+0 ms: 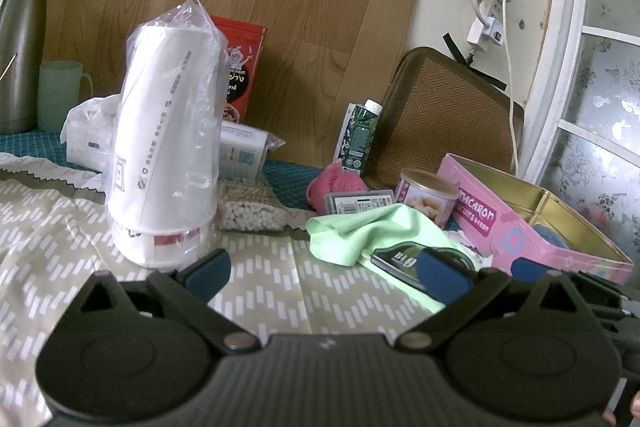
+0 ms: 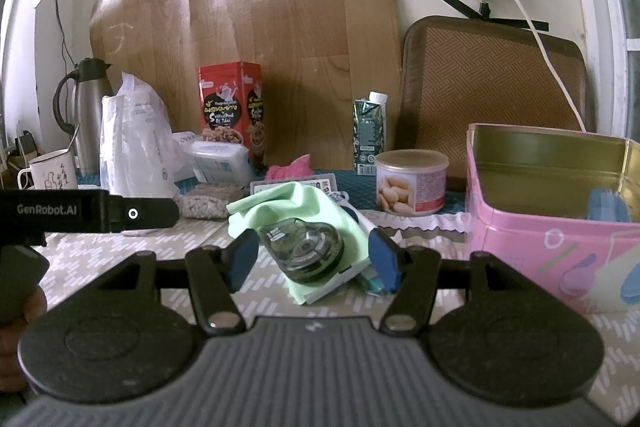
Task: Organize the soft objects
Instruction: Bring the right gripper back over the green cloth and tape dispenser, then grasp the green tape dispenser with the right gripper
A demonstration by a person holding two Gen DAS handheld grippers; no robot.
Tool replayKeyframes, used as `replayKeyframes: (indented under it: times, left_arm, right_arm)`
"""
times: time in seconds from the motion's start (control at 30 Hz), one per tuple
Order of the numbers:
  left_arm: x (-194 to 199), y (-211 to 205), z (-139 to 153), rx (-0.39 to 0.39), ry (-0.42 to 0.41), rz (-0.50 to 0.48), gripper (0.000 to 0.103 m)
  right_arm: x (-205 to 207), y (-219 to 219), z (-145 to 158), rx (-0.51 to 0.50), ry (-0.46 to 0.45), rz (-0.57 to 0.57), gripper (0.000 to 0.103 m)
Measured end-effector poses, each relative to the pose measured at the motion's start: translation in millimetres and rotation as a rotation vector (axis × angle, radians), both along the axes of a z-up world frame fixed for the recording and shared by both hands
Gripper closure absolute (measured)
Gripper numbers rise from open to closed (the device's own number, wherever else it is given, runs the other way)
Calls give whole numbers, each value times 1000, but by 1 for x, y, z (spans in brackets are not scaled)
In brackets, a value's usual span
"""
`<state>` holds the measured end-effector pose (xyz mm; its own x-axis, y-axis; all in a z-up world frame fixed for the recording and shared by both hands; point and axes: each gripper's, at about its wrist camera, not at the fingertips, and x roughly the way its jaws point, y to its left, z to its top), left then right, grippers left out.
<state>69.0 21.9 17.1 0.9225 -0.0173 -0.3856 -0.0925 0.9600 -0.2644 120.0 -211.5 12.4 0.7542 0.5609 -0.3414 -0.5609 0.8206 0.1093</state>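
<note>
A light green cloth (image 2: 288, 205) lies crumpled on the patterned table cover, with a dark blister pack (image 2: 304, 255) on top of it. My right gripper (image 2: 314, 259) is open, its blue pads standing either side of the pack and cloth without pressing on them. My left gripper (image 1: 324, 275) is open over bare cover, left of the green cloth (image 1: 360, 231), with nothing between its fingers. A pink fluffy cloth (image 1: 336, 183) (image 2: 290, 165) lies behind the green one. The open pink tin (image 2: 552, 231) at the right has a blue soft item (image 2: 608, 209) inside.
A bagged stack of paper cups (image 1: 168, 155) stands close ahead of the left gripper, with a bag of cotton swabs (image 1: 252, 213) beside it. A can (image 2: 412, 183), a carton (image 2: 370, 135), a red box (image 2: 230, 107), a thermos (image 2: 86, 107) and a leaning tray (image 2: 492, 87) line the back.
</note>
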Motion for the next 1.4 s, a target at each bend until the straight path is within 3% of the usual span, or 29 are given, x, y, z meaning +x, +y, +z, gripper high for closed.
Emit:
replayKeyframes:
  times: [0.8,1.03,1.1,1.17,1.2,1.3,1.4]
  left_arm:
    - [0,1,0,-3,0,-5,1]
    - [1,0,-1,-14,11,-13,1]
    - [3,2,-2,-19,22,-11,1]
    - [6,3,-3,-27,38,-8,1]
    - [7,4,-3,-31,43,-6,1]
    - [8,8,-5,-43,53,0,1]
    - [10,9,-5,-49,59,0,1]
  right_arm:
    - [1,1,-1,-8,13,-3,40]
    - [6,10,0,-70,-6,27,39]
    - [15,12,1,-98,-5,26,37]
    - [26,16,1,-128,11,36,18]
    - [31,18,0,-145,16,48,15]
    - [36,26,-1,-211,-5,60,14]
    - [22,27,3,-217,-76,98,14]
